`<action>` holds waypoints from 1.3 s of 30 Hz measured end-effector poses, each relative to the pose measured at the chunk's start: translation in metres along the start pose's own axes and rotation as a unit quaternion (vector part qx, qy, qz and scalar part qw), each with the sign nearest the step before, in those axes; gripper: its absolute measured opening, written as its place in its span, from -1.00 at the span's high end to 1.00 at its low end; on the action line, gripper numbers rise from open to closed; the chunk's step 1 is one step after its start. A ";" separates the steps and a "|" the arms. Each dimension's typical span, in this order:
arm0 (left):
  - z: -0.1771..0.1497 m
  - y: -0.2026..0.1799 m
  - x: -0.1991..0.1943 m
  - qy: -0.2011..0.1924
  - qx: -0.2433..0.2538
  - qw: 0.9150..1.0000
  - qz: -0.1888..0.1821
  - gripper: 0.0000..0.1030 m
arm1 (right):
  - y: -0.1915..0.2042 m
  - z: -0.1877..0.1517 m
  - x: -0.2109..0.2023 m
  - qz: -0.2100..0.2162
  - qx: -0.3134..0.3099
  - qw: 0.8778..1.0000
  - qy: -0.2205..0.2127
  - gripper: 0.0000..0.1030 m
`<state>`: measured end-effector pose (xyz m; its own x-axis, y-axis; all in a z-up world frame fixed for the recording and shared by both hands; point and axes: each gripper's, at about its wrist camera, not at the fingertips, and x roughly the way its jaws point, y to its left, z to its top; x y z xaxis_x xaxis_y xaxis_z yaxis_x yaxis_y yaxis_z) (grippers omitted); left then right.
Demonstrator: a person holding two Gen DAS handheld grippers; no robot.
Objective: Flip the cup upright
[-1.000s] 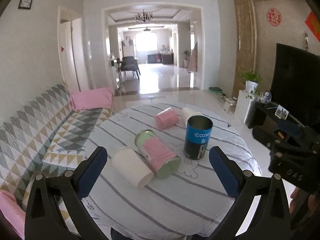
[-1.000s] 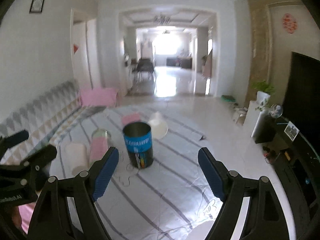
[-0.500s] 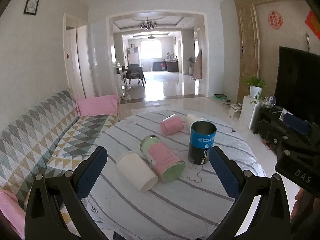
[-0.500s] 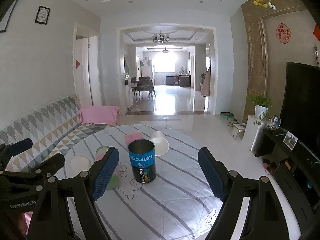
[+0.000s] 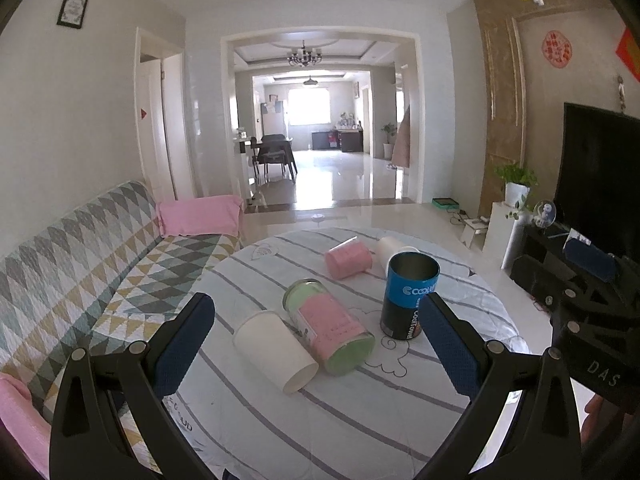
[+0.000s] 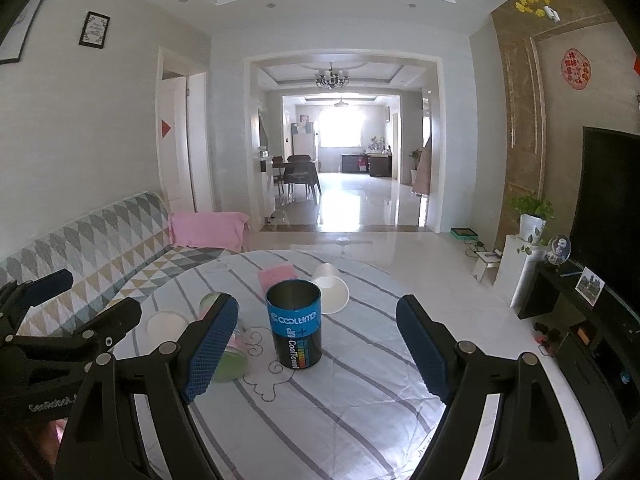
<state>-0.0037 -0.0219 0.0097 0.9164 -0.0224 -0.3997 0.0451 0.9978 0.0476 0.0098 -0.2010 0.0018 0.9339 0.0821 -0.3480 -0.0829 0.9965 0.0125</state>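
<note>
A blue and black can point(image 5: 410, 296) stands upright with its mouth up on the round striped table point(image 5: 360, 420); it also shows in the right wrist view point(image 6: 296, 324). A white paper cup point(image 5: 274, 350), a green and pink can point(image 5: 330, 330), a pink cup point(image 5: 347, 260) and another white cup point(image 5: 390, 249) lie on their sides. My left gripper point(image 5: 318, 352) is open and empty, held above the near cups. My right gripper point(image 6: 316, 348) is open and empty, with the blue can between its fingers' line of sight but farther off.
A patterned sofa point(image 5: 80, 264) with a pink pillow point(image 5: 198, 216) runs along the left. A TV stand point(image 6: 580, 312) and a potted plant point(image 6: 532, 216) are on the right. The right gripper's body point(image 5: 592, 308) shows at the right of the left wrist view.
Both grippers have lifted and tilted up, so the table and cups sit lower in both views. The cups have not moved. Both grippers stayed open.
</note>
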 end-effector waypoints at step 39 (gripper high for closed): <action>-0.012 0.000 0.013 0.010 0.011 1.000 0.001 -1.00 | -0.007 -0.005 0.009 0.008 0.000 1.000 0.026 -0.61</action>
<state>0.0033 -0.0212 -0.0061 0.9083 -0.0196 -0.4178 0.0527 0.9963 0.0679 0.0165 -0.2076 -0.0063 0.9129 0.0979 -0.3963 -0.0984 0.9950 0.0191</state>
